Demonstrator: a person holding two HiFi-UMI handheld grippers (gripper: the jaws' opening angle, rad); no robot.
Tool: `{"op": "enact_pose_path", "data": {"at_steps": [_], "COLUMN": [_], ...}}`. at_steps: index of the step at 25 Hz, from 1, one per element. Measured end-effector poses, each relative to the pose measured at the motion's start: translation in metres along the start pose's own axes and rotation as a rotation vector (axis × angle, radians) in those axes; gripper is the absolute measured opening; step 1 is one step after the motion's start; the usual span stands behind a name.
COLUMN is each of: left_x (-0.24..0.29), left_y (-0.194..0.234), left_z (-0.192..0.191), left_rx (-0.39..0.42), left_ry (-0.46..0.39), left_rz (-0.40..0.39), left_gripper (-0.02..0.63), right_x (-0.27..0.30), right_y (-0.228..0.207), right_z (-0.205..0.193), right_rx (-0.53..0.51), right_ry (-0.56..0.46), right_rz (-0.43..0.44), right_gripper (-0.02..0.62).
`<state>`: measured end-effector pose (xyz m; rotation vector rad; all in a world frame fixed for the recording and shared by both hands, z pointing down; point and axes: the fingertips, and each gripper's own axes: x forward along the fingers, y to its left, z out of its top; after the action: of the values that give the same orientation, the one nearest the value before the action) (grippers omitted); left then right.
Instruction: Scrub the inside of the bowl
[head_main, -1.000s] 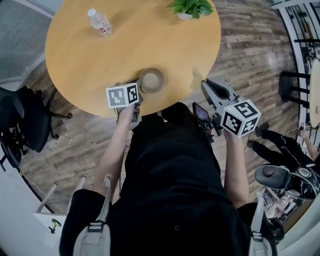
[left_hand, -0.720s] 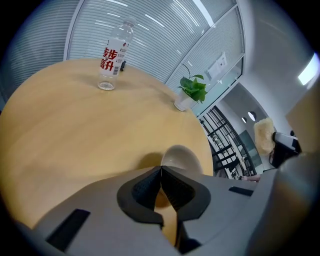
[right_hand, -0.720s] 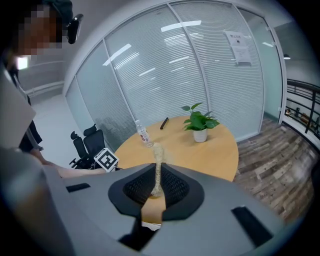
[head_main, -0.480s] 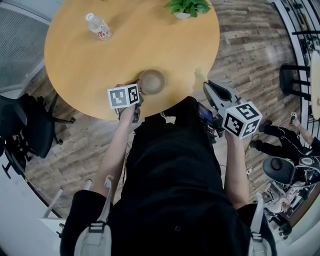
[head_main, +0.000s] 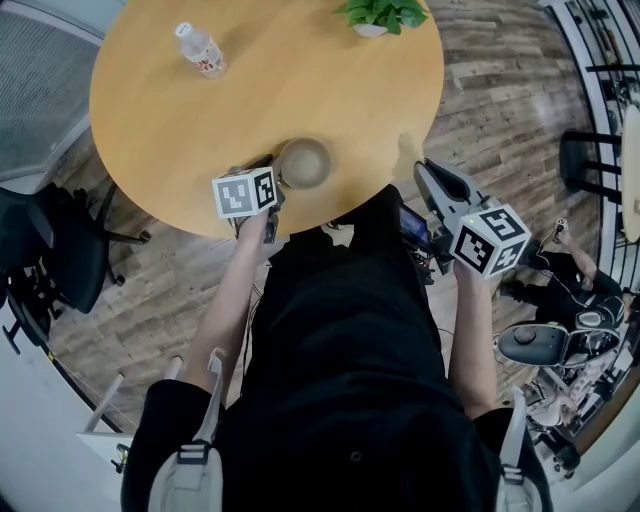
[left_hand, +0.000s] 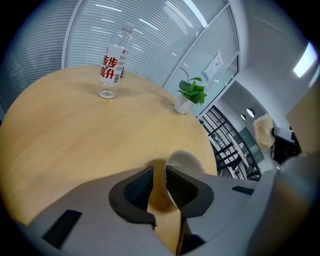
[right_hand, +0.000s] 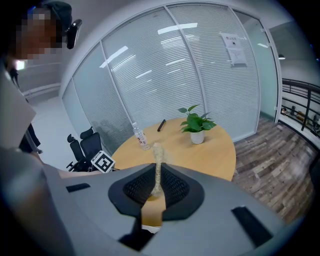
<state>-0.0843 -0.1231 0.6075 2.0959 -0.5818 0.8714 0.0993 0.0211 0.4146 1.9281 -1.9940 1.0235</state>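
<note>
In my head view the bowl (head_main: 304, 162) sits near the middle of the frame, upright by the near edge of the round wooden table (head_main: 300, 90). My left gripper (left_hand: 159, 172) reaches it from the lower left. Its jaws have just been opening, and the left gripper view shows them slightly apart with the bowl's rim in the gap, the pads not clamped on it. My right gripper (right_hand: 157, 176) is at the centre right of the head view, just off the table's edge and apart from the bowl. It is clenched on a thin tan scrub pad (right_hand: 158, 152), which sticks up past the fingertips in the middle of the right gripper view. A clear water bottle (head_main: 200, 47) stands at the upper left of the head view and a potted plant (head_main: 378, 15) at the top edge, both well apart from the bowl
</note>
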Motion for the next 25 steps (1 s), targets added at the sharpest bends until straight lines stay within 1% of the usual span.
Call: {"op": "enact_pose_path", "data": {"at_steps": [3, 6, 9, 13, 16, 18, 20, 23, 25], "left_x": [-0.005, -0.014, -0.029, -0.057, -0.078, -0.091, -0.107, -0.138, -0.157], "left_y": [0.003, 0.002, -0.002, -0.013, -0.017, -0.019, -0.022, -0.031, -0.043], "left_z": [0.004, 0.010, 0.016, 0.026, 0.031, 0.035, 0.041, 0.058, 0.068], "left_rx": [0.003, 0.002, 0.000, 0.006, 0.020, 0.046, 0.078, 0.136, 0.178], "left_ry": [-0.023, -0.059, -0.114, -0.207, -0.248, -0.261, -0.284, -0.356, -0.405], "left_rz": [0.014, 0.017, 0.008, -0.005, -0.001, 0.015, 0.031, 0.053, 0.038], "left_gripper": [0.081, 0.081, 0.081, 0.081, 0.080, 0.078, 0.060, 0.032, 0.026], "right_x": [0.001, 0.004, 0.009, 0.013, 0.014, 0.015, 0.015, 0.012, 0.008], "right_y": [-0.002, -0.001, 0.004, 0.006, 0.013, 0.020, 0.029, 0.049, 0.061], "right_z": [0.001, 0.004, 0.007, 0.016, 0.026, 0.034, 0.043, 0.055, 0.062], "right_rx": [0.003, 0.007, -0.018, -0.052, -0.080, -0.107, -0.139, -0.193, -0.231], "right_ry": [0.000, -0.009, -0.010, -0.025, -0.051, -0.075, -0.105, -0.152, -0.179], "right_rz": [0.007, 0.040, 0.072, 0.095, 0.122, 0.144, 0.171, 0.211, 0.236], "right_gripper": [0.038, 0.038, 0.038, 0.038, 0.038, 0.038, 0.038, 0.038, 0.038]}}
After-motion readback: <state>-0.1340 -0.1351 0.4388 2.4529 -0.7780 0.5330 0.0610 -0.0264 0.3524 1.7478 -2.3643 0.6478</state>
